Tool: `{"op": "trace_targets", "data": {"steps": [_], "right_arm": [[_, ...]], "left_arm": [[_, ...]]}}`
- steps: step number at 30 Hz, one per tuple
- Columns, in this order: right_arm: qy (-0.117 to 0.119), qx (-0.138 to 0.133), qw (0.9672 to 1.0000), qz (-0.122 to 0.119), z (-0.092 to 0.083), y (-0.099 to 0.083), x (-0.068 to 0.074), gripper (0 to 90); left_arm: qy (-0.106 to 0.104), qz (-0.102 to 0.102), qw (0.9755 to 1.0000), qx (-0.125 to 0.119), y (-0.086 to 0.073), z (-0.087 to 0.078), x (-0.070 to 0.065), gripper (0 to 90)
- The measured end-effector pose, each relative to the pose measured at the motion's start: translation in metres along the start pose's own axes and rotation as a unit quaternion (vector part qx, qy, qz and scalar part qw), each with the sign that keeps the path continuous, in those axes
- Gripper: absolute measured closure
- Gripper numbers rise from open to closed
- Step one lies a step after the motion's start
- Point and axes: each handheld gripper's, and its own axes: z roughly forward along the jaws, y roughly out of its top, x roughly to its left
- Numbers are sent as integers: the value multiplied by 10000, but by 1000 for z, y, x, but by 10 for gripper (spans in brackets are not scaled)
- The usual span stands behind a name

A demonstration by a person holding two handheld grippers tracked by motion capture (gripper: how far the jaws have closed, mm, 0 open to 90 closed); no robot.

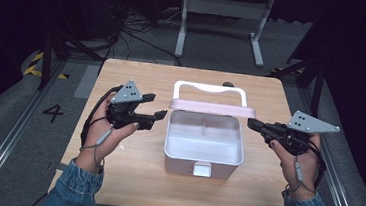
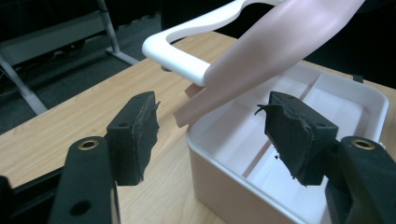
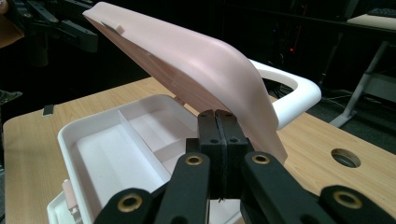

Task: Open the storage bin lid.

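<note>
The pink box [image 1: 204,144] sits mid-tabletop toward the near edge, its lid [image 1: 212,107] propped open at the back, white handle [image 1: 210,89] behind it. The left gripper [image 1: 151,114], jaws wide and empty, hovers off the box's left wall; the right gripper [image 1: 252,124], jaws pressed together on nothing, waits at its right. Keep the lid clear of the open jaws, or it may drop shut.

One box, two grippers of mine

One pink box [image 1: 204,144] at the desk's [image 1: 129,178] middle — one lid [image 1: 212,107], one white handle [image 1: 210,89], three compartments inside. Two grippers — my left [image 1: 154,107] near the left edge, my right [image 1: 251,124] near the right.
</note>
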Motion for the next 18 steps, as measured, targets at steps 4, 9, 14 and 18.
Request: {"op": "trace_targets", "data": {"steps": [4, 9, 14, 18], "right_arm": [[21, -13, 10000, 21, 0, 0, 0, 900], [38, -25, 10000, 51, 0, 0, -1, 900], [46, -30, 10000, 52, 0, 0, -1, 900], [57, -30, 9999, 78, -1, 0, -1, 900]], "left_arm": [[21, 25, 10000, -20, 3, 6, -3, 325], [-47, 81, 9999, -104, 8, 14, -9, 315], [-99, 148, 9997, -169, 13, 23, -13, 315], [-34, 254, 9996, -124, 17, 31, -16, 311]]}}
